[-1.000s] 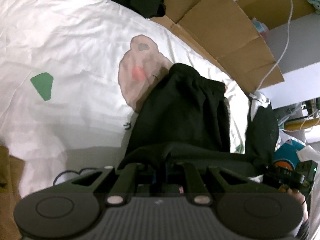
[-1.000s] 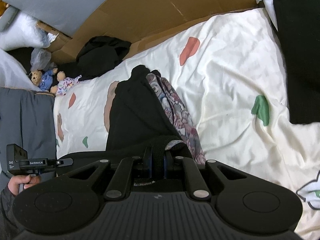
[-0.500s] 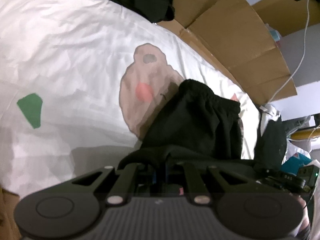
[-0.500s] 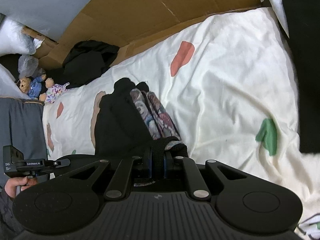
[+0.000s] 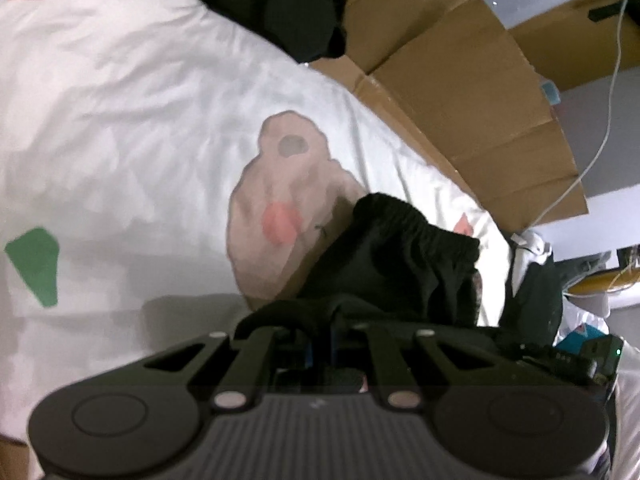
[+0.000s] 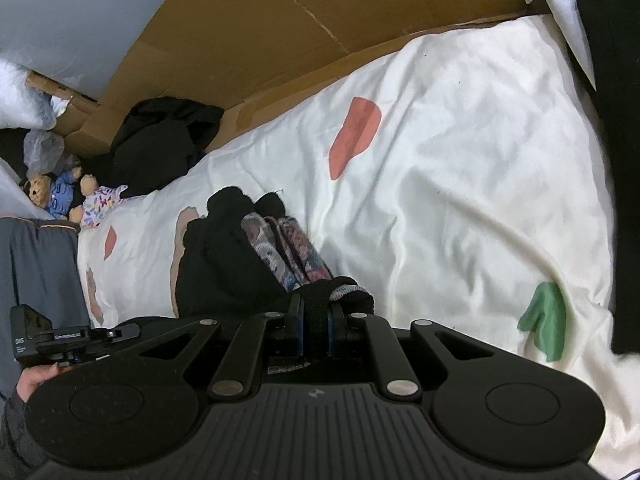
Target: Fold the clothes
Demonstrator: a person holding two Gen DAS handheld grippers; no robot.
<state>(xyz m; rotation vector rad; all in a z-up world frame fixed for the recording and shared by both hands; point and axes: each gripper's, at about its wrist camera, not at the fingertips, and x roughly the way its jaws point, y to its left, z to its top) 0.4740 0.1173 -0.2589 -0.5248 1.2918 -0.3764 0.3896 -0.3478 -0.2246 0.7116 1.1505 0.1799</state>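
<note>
A black garment (image 5: 400,264) with an elastic waistband and a patterned lining (image 6: 288,252) hangs between both grippers over a white bedsheet (image 5: 120,140). My left gripper (image 5: 322,336) is shut on one edge of the garment. My right gripper (image 6: 315,320) is shut on the other edge, with black fabric pinched between its blue pads (image 6: 298,328). The garment's far end (image 6: 236,204) trails toward the sheet. The other gripper shows at the lower left of the right wrist view (image 6: 60,340).
Flattened cardboard (image 6: 280,48) lines the bed's far side. A black clothes pile (image 6: 160,144) and two small teddy bears (image 6: 60,196) lie at the far left. Another dark garment (image 6: 616,160) lies along the right edge. A white cable (image 5: 608,100) hangs by the cardboard.
Both grippers have kept their hold and moved forward over the sheet. The garment has bunched shorter, its far end drawing closer to the grippers.
</note>
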